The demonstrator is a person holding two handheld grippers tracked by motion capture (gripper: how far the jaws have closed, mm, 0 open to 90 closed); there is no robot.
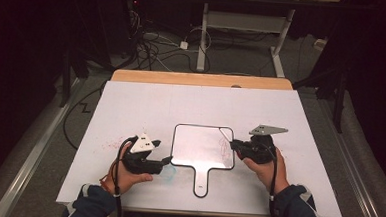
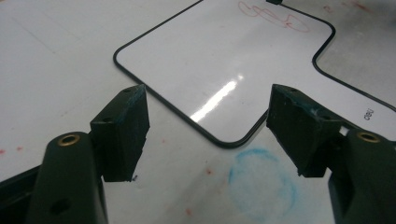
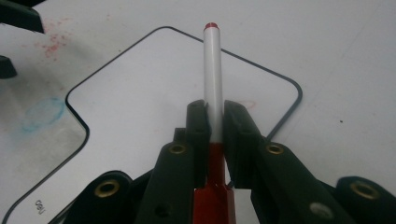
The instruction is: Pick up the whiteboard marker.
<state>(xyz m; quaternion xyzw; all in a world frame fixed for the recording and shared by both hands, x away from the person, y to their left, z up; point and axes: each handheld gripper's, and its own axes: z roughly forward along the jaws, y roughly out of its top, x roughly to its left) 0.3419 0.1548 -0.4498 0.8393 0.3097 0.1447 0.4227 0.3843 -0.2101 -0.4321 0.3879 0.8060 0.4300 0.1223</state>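
Observation:
A small whiteboard (image 1: 202, 146) with a black rim and a handle lies flat at the middle of the table, handle toward me. A red scribble (image 2: 273, 16) marks its right part. My right gripper (image 1: 234, 144) sits at the board's right edge, shut on a white marker (image 3: 213, 79) with a red end, which points out over the board (image 3: 140, 93). My left gripper (image 1: 165, 160) rests by the board's near left corner, open and holding nothing. In the left gripper view its jaws frame that corner of the board (image 2: 224, 56).
The white tabletop (image 1: 146, 106) carries a blue smudge (image 2: 264, 184) beside the board's handle and red specks (image 3: 53, 44) to the left. A wooden strip (image 1: 202, 79) runs along the far edge. Cables and desk legs (image 1: 202, 44) stand on the floor beyond.

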